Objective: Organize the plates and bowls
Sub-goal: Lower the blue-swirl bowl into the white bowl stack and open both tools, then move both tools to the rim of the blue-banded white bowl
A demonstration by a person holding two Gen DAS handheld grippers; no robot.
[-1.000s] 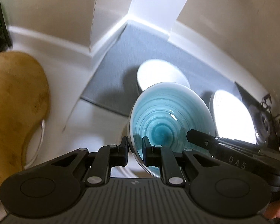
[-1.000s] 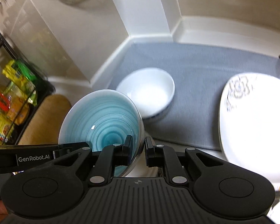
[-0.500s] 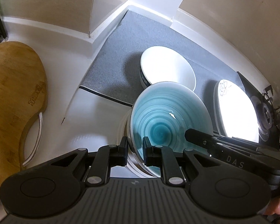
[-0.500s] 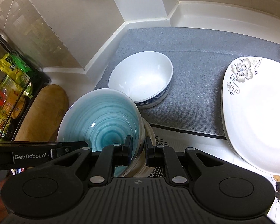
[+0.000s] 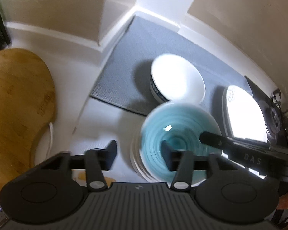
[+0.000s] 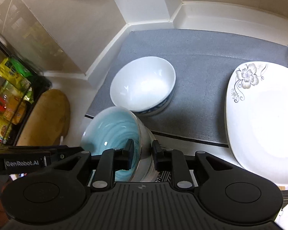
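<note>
A: Start with the biggest thing on the white countertop [image 6: 98, 120].

B: A grey textured rectangular mat [image 6: 197, 61] fills the corner by the walls. At its right end lies a large white rounded-square plate with a grey flower print [image 6: 259, 126], partly off the mat's near edge. To the left, on the bare counter, lies a rounded wooden cutting board [image 5: 19, 99], and behind it a black wire rack holding bright snack packets [image 6: 7, 88].

A: And the bowls?

B: A white ceramic bowl with a blue band around its outside [image 6: 142, 84] stands upright on the mat. Just in front of it, off the mat, is a turquoise glazed bowl with swirl rings inside and a pale outside [image 6: 113, 130]. It sits on a stack of white dishes [image 5: 137, 157] and looks tilted in the right wrist view, blurred in the left one. Whether the two bowls touch I cannot tell.

A: What are the grippers doing?

B: The left gripper [image 5: 139, 154] has its jaws opening; the bowl's near rim stands between them, clear of both black pads. The right gripper [image 6: 142, 154] is also opening, straddling the bowl's right wall with one finger inside and one outside, and a gap shows on each side.
</note>
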